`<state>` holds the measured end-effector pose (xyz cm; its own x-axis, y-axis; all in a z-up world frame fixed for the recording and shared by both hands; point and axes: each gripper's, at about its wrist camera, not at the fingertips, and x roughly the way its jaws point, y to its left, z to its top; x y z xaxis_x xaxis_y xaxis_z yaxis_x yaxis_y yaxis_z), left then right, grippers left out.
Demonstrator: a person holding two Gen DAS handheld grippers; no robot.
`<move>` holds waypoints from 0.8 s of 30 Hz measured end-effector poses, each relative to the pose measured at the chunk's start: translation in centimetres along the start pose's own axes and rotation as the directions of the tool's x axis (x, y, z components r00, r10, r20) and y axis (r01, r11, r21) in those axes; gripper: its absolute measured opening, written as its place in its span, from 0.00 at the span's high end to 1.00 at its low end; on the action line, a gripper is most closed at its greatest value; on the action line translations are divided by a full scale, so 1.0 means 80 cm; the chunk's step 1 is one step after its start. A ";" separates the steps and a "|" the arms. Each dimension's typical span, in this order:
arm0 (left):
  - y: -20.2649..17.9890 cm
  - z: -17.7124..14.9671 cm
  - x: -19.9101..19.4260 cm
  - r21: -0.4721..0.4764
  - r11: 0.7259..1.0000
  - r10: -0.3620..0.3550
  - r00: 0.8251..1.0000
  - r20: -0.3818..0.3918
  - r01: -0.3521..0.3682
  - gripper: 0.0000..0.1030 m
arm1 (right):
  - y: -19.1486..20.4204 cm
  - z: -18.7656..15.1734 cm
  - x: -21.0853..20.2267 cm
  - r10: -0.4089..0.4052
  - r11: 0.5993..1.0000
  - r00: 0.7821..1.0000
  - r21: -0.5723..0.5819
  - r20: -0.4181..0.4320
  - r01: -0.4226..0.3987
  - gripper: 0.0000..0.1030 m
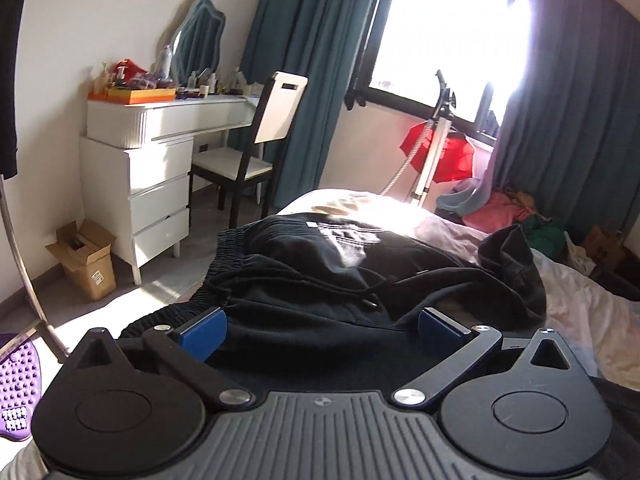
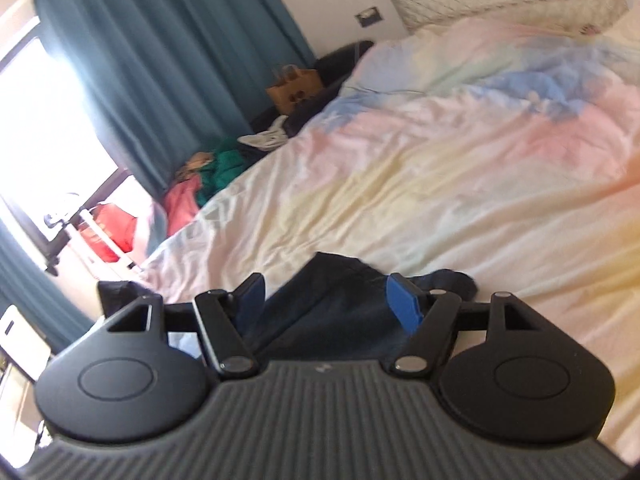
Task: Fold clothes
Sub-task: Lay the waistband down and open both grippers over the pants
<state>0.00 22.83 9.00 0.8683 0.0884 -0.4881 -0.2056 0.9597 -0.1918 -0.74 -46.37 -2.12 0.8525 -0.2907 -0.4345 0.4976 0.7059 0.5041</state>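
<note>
Black trousers [image 1: 320, 276] on bed [image 2: 460, 168], both grippers open

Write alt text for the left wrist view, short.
Open left tongs with blue pads hover over black sweatpants lying crumpled on a bed, nothing gripped. Behind stand a white dresser, a chair, teal curtains and a bright window.
</note>
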 end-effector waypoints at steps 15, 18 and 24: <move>-0.220 -0.099 0.023 0.264 0.943 -0.242 0.962 0.128 0.202 0.00 | 0.167 -0.104 -0.030 0.309 0.872 0.942 -0.357 -0.130 -0.335 0.32; -0.222 -0.141 0.046 0.270 0.932 -0.278 0.955 0.104 0.242 0.00 | 0.175 -0.127 -0.033 0.319 0.849 0.937 -0.398 -0.140 -0.348 0.32; -0.216 -0.160 0.067 0.246 0.939 -0.262 0.963 0.058 0.241 0.00 | 0.188 -0.139 -0.046 0.324 0.825 0.939 -0.450 -0.117 -0.341 0.32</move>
<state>2.39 3.31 -1.20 0.9164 -0.1509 -0.3707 0.1271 0.9880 -0.0879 1.79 -27.51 -1.27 0.9428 0.0311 -0.3319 0.0482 0.9725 0.2280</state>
